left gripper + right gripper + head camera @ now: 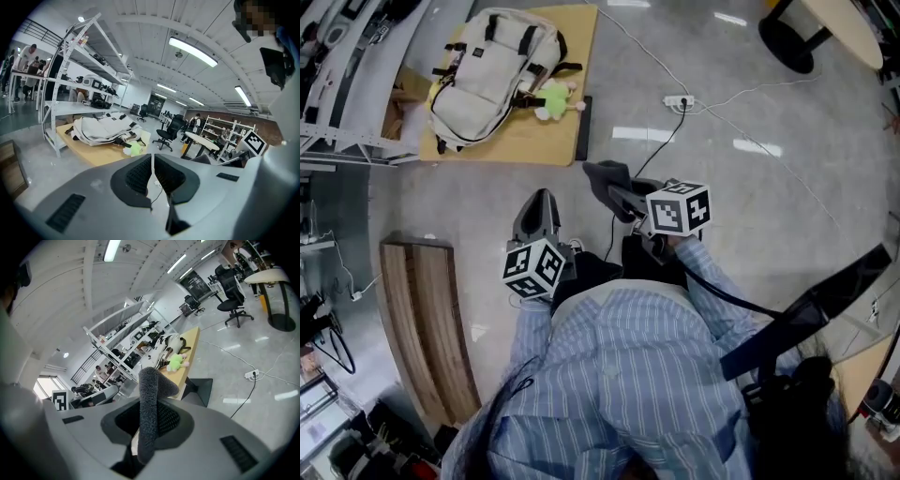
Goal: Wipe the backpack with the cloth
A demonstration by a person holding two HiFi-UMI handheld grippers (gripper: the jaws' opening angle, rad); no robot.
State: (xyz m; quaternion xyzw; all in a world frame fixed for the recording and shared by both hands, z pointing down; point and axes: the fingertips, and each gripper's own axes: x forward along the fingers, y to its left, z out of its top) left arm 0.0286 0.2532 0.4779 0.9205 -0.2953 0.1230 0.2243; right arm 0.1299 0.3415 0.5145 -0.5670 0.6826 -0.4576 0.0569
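A cream backpack (492,75) lies flat on a low wooden platform (520,142), far ahead on the floor, with a green plush toy (551,99) beside it. My right gripper (621,195) is shut on a dark grey cloth (607,176), which sticks up between the pads in the right gripper view as a rolled strip (149,404). My left gripper (539,208) is shut with nothing in it; its pads (140,174) meet. Both grippers hover over bare floor, well short of the platform. The left gripper view shows the backpack (101,128) and the toy (135,149) ahead.
A white power strip (680,101) and its cables run across the floor to the right of the platform. A wooden bench (427,328) stands at my left, a metal shelf rack (347,89) behind the platform. A black panel (583,129) leans on the platform's right side.
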